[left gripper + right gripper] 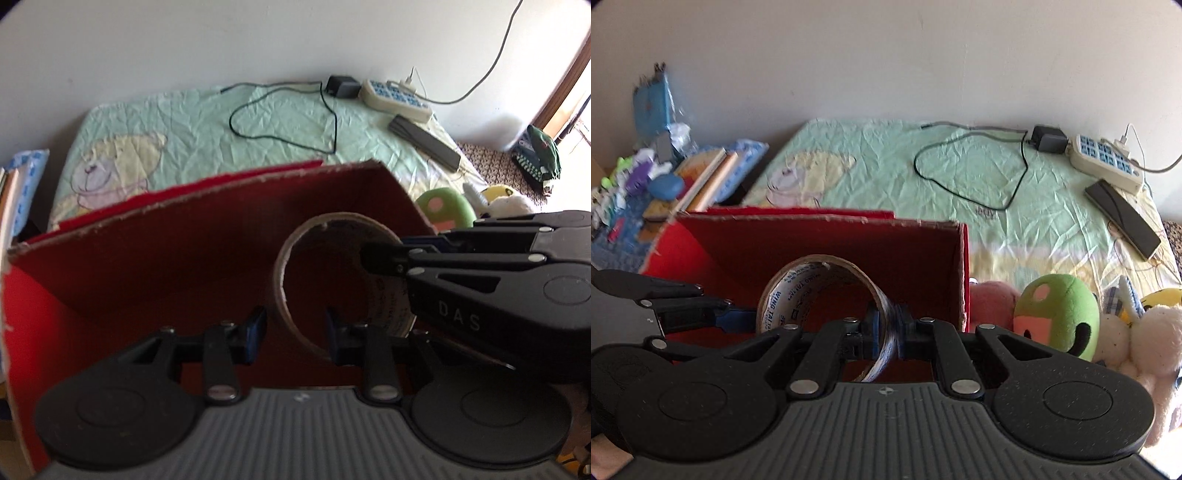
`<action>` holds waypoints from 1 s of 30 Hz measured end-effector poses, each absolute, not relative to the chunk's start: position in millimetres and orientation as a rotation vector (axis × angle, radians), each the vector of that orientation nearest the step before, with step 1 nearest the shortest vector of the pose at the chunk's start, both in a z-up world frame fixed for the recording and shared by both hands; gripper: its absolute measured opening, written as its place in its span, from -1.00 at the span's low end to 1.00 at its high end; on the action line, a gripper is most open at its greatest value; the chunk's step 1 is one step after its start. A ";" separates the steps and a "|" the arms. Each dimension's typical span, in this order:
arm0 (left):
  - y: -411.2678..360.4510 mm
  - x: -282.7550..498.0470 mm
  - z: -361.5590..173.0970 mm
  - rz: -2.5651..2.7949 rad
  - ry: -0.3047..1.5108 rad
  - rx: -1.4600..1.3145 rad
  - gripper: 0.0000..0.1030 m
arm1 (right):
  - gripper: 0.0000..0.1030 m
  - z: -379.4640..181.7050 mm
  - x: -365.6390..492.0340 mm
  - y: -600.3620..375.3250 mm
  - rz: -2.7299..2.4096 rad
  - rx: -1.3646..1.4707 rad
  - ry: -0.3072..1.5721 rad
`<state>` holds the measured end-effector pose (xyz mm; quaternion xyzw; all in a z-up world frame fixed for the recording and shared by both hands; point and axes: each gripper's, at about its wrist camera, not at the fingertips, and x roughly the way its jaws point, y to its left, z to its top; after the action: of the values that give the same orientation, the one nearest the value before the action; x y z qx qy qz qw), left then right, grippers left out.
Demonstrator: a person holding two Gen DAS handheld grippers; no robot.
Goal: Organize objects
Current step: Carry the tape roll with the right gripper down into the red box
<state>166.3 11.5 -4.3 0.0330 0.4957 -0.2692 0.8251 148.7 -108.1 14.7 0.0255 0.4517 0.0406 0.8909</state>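
Note:
A roll of clear tape (798, 280) on a brown core hangs over the open red cardboard box (905, 251). My right gripper (889, 326) is shut on the roll's right wall, one finger inside the ring and one outside. In the left wrist view the roll (284, 266) stands in front of the box's back wall (166, 266). There my right gripper (384, 247) reaches in from the right. My left gripper (295, 334) straddles the roll's lower left wall, with a gap visible at each pad. In the right wrist view my left gripper (738, 317) comes in from the left beside the roll.
The box sits on a bed with a pale green sheet (886, 166). Plush toys, one green (1056, 314), lie right of the box. A black cable (971, 173), an adapter (1049, 138), a power strip (1104, 158) and a flat black device (1123, 218) lie further back. Books and clutter (701, 177) are on the left.

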 end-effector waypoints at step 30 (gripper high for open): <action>15.8 191.0 -32.4 -0.513 1.172 0.035 -0.21 | -0.45 5.1 173.1 -107.2 0.004 0.075 0.950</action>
<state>191.0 15.8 -32.4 0.0164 0.5469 -0.2394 0.8021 173.1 -107.2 5.1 0.0359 0.4573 0.0020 0.8886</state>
